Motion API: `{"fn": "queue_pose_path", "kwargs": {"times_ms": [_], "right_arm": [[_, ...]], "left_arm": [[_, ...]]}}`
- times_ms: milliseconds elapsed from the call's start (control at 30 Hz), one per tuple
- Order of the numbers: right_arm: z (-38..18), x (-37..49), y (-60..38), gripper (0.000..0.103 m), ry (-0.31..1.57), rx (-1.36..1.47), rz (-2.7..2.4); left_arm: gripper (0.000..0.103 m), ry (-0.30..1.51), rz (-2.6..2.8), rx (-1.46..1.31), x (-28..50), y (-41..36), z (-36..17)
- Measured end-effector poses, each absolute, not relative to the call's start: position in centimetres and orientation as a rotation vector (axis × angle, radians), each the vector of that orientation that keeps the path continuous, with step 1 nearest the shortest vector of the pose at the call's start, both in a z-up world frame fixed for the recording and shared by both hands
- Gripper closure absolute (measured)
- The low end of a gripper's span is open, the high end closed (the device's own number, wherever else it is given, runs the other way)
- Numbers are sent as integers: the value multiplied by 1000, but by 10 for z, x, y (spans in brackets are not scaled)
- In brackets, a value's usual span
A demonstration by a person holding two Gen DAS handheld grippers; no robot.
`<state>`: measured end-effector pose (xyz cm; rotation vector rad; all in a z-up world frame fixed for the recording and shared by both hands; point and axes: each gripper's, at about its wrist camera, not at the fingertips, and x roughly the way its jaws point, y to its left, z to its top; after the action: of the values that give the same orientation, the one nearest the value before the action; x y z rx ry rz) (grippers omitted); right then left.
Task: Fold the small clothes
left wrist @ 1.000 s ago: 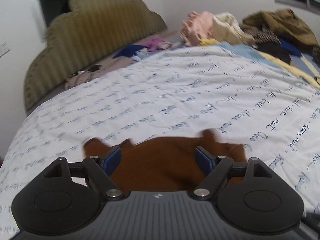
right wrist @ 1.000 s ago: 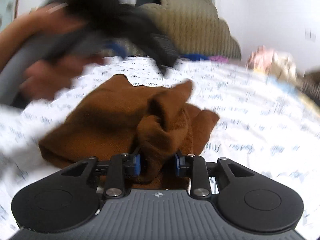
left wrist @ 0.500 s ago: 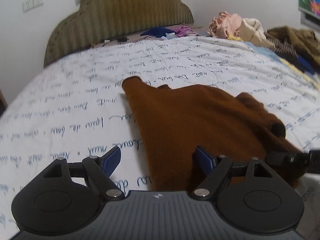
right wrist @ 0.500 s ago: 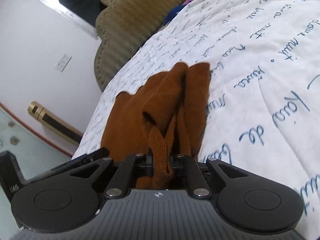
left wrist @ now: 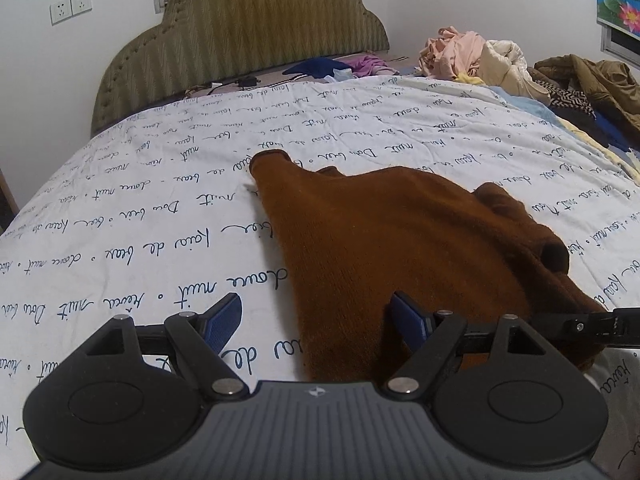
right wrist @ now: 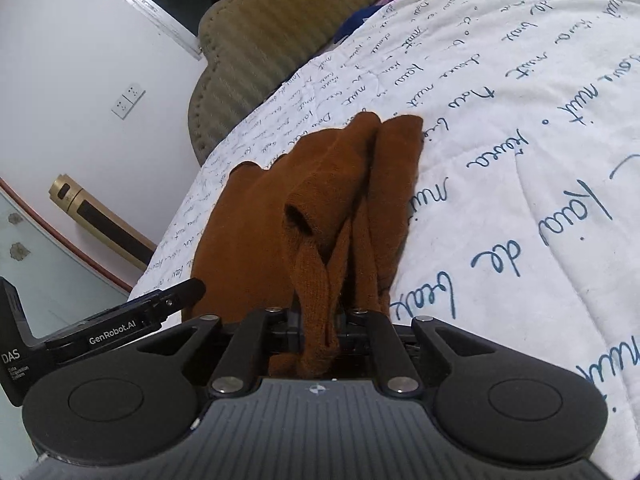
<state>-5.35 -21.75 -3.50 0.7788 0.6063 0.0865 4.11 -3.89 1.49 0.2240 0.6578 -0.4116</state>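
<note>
A small brown knit garment (left wrist: pixel 384 240) lies on the white quilt with blue script (left wrist: pixel 160 208). My left gripper (left wrist: pixel 316 316) is open, low over the garment's near left edge, its blue pads apart: the right pad sits over the cloth, the left over bare quilt. My right gripper (right wrist: pixel 320 320) is shut on a bunched fold of the same brown garment (right wrist: pixel 320 208), which stretches away from its jaws. The right gripper's body shows at the right edge of the left wrist view (left wrist: pixel 600 326). The left gripper's body shows at the lower left of the right wrist view (right wrist: pixel 120 320).
An olive padded headboard (left wrist: pixel 248 36) stands at the far end of the bed. A heap of mixed clothes (left wrist: pixel 500 60) lies at the far right. Dark and purple items (left wrist: pixel 332 66) lie near the headboard. A gold object (right wrist: pixel 96 216) stands by the wall.
The right gripper, still clamped on the fold, has swung and tilted so the garment lies drawn out in front of it. The left gripper came down close over the garment's near edge.
</note>
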Motion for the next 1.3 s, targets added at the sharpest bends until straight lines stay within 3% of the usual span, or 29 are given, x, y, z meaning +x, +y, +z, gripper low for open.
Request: {"fn": "queue_pose_path", "kwargs": {"times_ms": [133, 200, 267, 400, 467, 1300], "right_arm": [[-32, -56, -220, 79, 601, 779, 107], [-29, -60, -221, 71, 588, 786, 120], [-25, -64, -224, 56, 566, 793, 128], [-23, -70, -234, 43, 536, 805, 106], [-25, -69, -239, 31, 557, 784, 48], [-32, -60, -233, 27, 596, 755, 85]], "left_arm": [[21, 663, -413, 213, 42, -37, 14], [21, 666, -413, 209, 42, -37, 14], [21, 667, -413, 203, 42, -36, 13], [21, 668, -418, 178, 42, -31, 12], [21, 672, -421, 157, 42, -28, 12], [17, 708, -443, 78, 39, -10, 10]]}}
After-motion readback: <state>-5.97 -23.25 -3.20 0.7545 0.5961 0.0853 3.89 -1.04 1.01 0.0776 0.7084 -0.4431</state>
